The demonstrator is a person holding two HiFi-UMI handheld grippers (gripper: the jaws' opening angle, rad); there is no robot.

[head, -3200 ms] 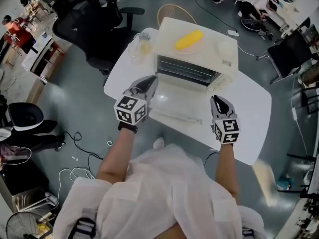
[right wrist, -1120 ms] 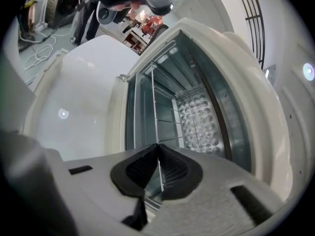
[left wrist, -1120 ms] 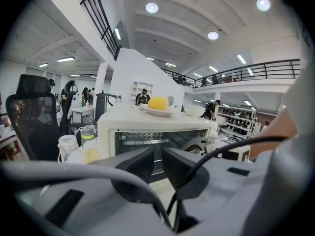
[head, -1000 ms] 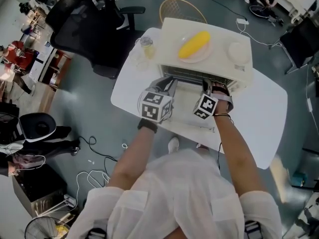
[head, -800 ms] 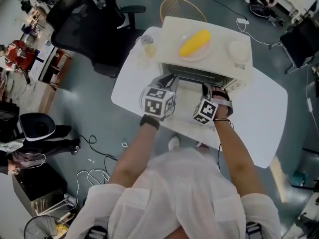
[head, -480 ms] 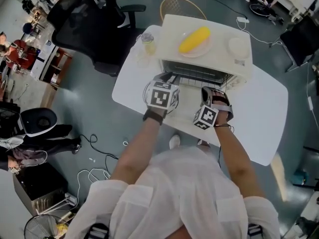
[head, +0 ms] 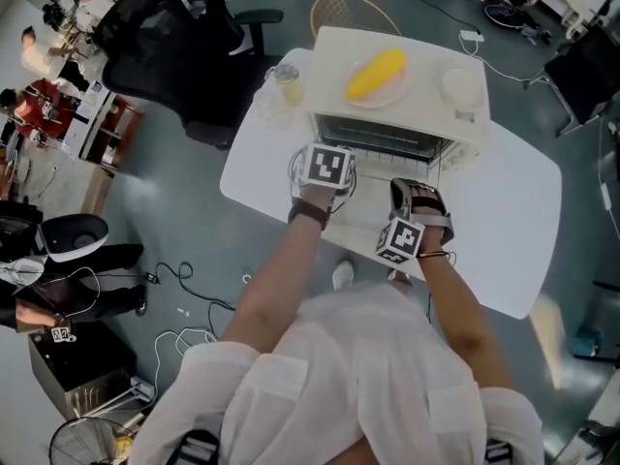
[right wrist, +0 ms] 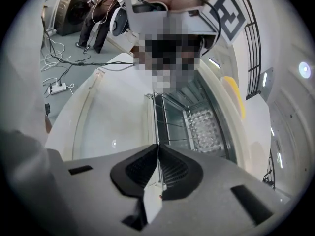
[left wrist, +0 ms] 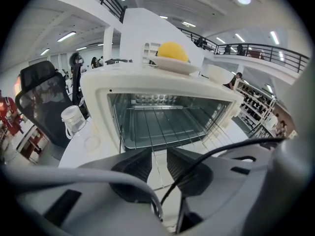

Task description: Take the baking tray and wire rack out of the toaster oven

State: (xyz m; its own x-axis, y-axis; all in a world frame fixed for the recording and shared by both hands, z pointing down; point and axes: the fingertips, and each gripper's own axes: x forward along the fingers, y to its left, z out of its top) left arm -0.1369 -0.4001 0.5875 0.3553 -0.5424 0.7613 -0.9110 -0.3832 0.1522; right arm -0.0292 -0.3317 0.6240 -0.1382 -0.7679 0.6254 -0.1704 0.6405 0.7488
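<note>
A cream toaster oven point(head: 397, 114) stands on the white table with its door point(right wrist: 113, 117) folded down. The wire rack point(left wrist: 162, 122) is partly slid out over the door, with a dark baking tray point(left wrist: 129, 140) below it inside. My right gripper point(right wrist: 158, 149) is shut on the rack's front wire point(right wrist: 170, 117), in front of the oven's right half point(head: 412, 190). My left gripper point(left wrist: 159, 154) tilts down at the left of the opening point(head: 329, 163). Its jaws have just been opening; one thin rack wire runs through the gap untouched.
On the oven's top sit a plate with a yellow corn-like object point(head: 376, 74) and a white bowl point(head: 460, 87). A lidded clear jar point(head: 283, 83) stands left of the oven. A black office chair point(head: 160, 37) is beyond the table's left edge.
My right gripper has drawn back toward me with the rack, which now sticks further out of the oven. My left gripper has tipped nose-down, its marker cube now facing up.
</note>
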